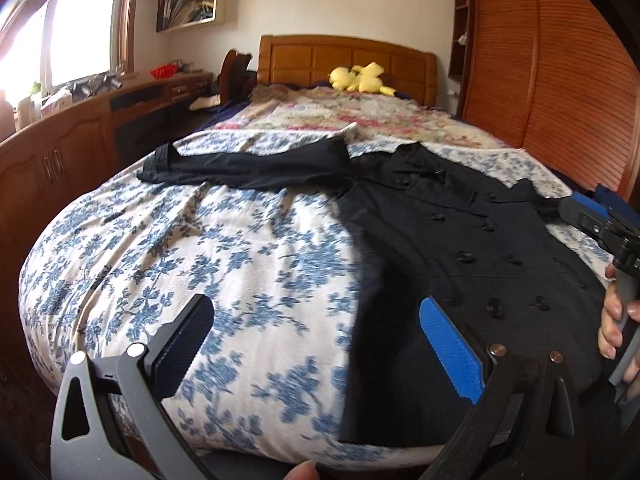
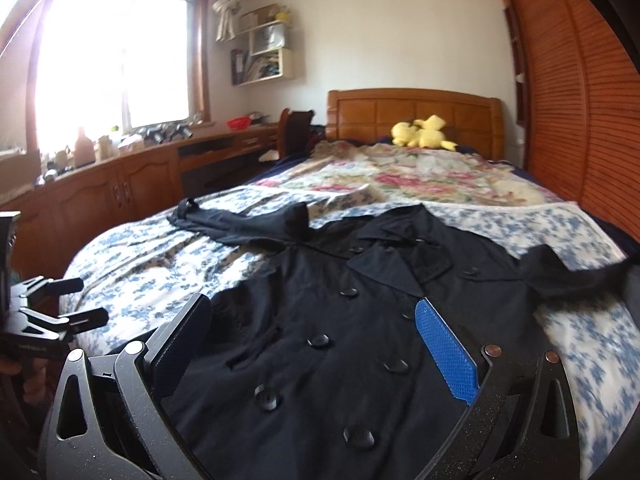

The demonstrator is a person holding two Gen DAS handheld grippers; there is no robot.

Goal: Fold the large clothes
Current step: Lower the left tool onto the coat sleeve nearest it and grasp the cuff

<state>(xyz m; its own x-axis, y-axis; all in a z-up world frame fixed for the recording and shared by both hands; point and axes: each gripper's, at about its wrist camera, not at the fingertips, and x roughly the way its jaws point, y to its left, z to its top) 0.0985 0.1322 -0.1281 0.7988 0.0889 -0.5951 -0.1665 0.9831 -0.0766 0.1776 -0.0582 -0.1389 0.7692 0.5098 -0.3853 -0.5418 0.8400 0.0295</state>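
The coat [image 2: 360, 300] was of matt black cloth with smooth, slightly glossy buttons [image 2: 267, 396]. The bedcover [image 1: 224, 248] was soft printed cloth. The left gripper [image 1: 316, 344] had matt dark plastic arms and a rough blue pad [image 1: 450, 348]. The headboard [image 2: 412, 116] was of polished wood.

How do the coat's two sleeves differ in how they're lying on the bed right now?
The left sleeve stretches out straight toward the window side, fully on the blue floral quilt; the right sleeve reaches toward the wardrobe side, its end at the edge of the view. The left sleeve's cuff shows; the right sleeve's cuff cannot be seen. Both are black, spread out from the coat, neither folded in yet.
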